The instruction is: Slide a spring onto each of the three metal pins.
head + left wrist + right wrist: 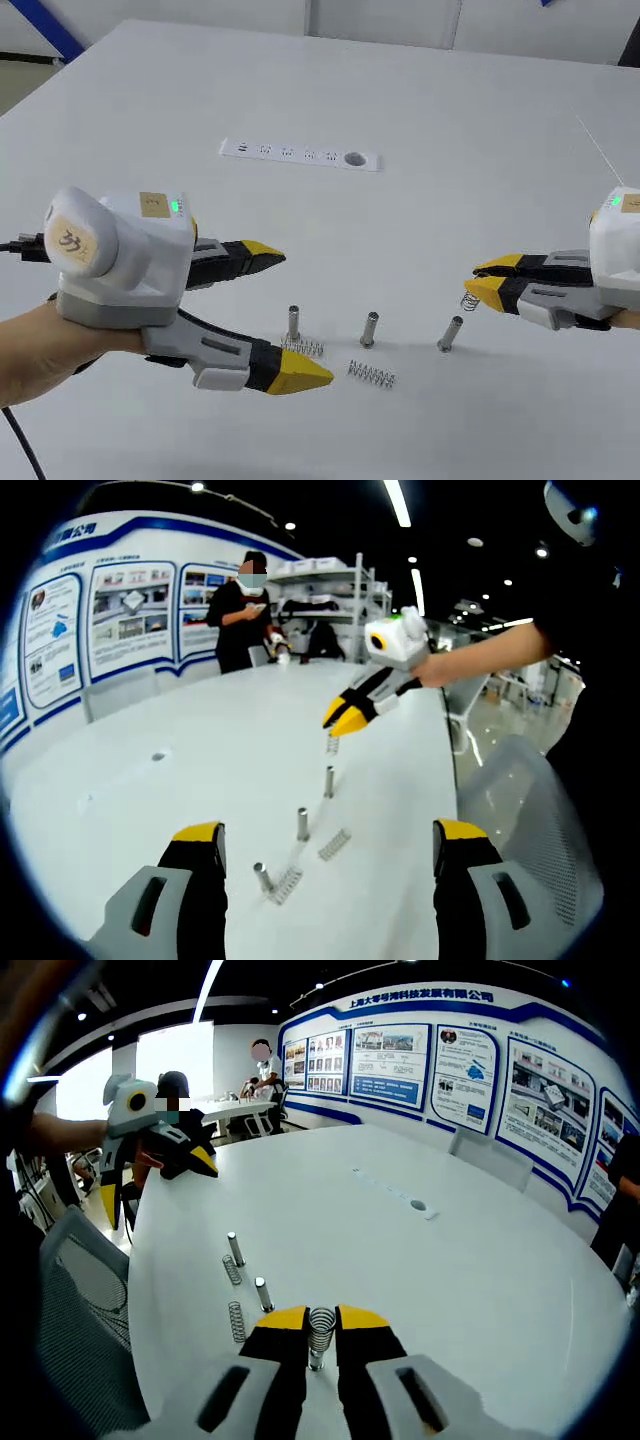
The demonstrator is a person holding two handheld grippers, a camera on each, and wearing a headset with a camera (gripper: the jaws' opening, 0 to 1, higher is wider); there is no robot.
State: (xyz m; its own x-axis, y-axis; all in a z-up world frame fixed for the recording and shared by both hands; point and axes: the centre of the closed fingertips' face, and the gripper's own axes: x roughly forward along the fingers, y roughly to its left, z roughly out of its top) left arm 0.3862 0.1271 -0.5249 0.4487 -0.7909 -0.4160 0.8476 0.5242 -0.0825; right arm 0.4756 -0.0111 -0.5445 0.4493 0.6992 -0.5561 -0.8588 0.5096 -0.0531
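Three short metal pins stand in a row on the white table: left pin (pixel 293 322), middle pin (pixel 369 328), right pin (pixel 451 333). One spring (pixel 303 347) lies beside the left pin, and another spring (pixel 371 374) lies in front of the middle pin. My right gripper (pixel 473 279) (pixel 322 1318) is shut on a third spring (pixel 468 299) (pixel 321 1326), held upright just above and beside the right pin (pixel 316 1361). My left gripper (pixel 306 316) (pixel 328 828) hovers wide open to the left of the pins, holding nothing.
A white power strip (pixel 300 154) lies farther back on the table. A grey mesh chair (pixel 540 810) stands at the table's edge. People stand in the background (pixel 243 615). The table surface around the pins is open.
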